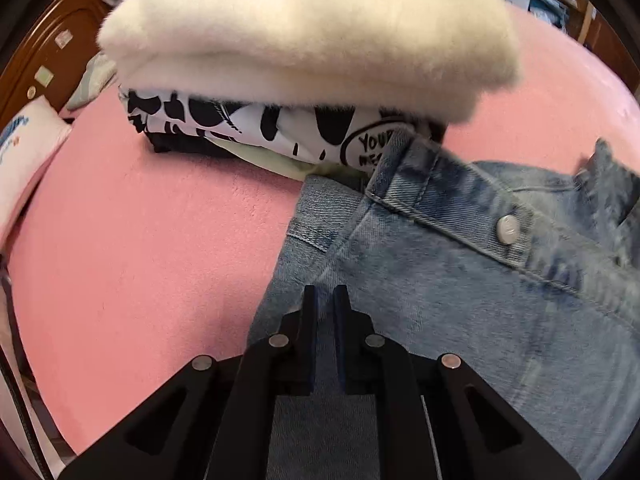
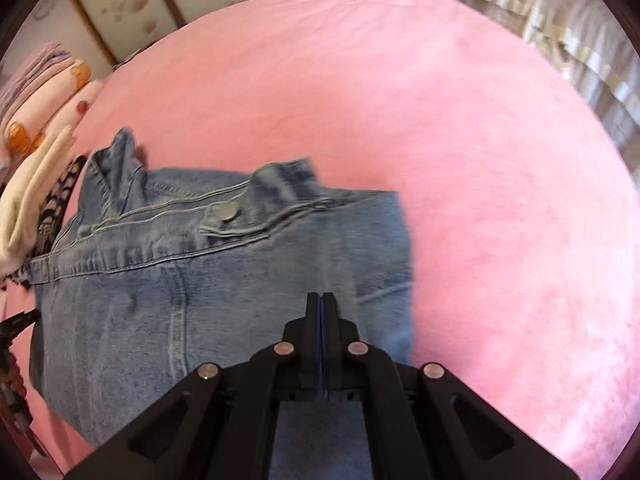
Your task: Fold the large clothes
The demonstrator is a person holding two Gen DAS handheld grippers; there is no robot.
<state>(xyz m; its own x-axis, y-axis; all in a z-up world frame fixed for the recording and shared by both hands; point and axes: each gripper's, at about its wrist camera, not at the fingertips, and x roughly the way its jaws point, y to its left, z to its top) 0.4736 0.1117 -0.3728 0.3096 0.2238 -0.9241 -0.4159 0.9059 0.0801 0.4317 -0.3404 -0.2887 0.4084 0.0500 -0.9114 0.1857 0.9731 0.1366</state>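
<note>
A pink blanket [image 2: 440, 120] covers the bed. A denim jacket [image 2: 200, 272] lies on it, beside a stack of folded clothes [image 1: 304, 56]. The left gripper [image 1: 325, 294] pinches denim; the right gripper [image 2: 320, 300] is fully closed above the jacket, gripping nothing visible.

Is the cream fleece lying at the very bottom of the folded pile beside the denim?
No, the cream fleece lies on top, above the black-and-white garment.

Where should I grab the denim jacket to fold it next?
Probably the denim jacket at its free right edge, coming from the bare pink bedding. That edge lies flat and unobstructed, while the collar end butts against the folded clothes stack.
</note>
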